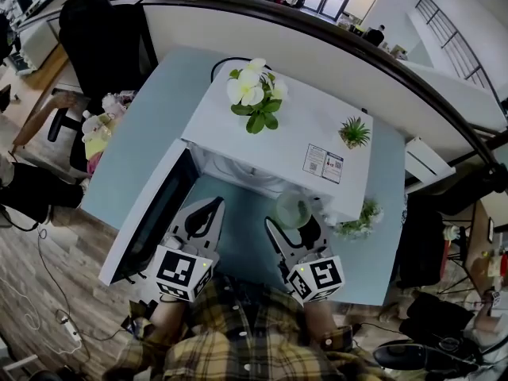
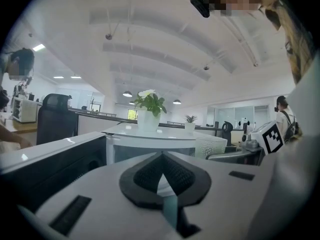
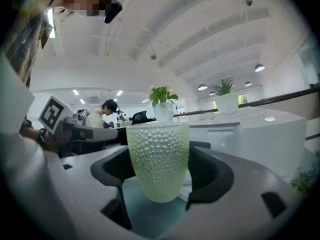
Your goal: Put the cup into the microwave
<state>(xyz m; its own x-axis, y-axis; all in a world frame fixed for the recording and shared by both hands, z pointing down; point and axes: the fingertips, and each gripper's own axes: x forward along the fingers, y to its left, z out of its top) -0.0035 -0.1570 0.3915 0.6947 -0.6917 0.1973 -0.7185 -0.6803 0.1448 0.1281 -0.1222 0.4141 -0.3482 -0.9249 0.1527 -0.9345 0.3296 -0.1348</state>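
Blue table (image 1: 147, 145), open microwave (image 1: 278, 121); right claw (image 3: 162, 173) clamps upright green cup (image 3: 158, 151); left claw (image 2: 162, 174) closed, empty.

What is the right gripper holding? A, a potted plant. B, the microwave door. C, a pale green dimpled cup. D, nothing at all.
C: in the right gripper view, the right gripper has its jaws pressed against both sides of the cup.
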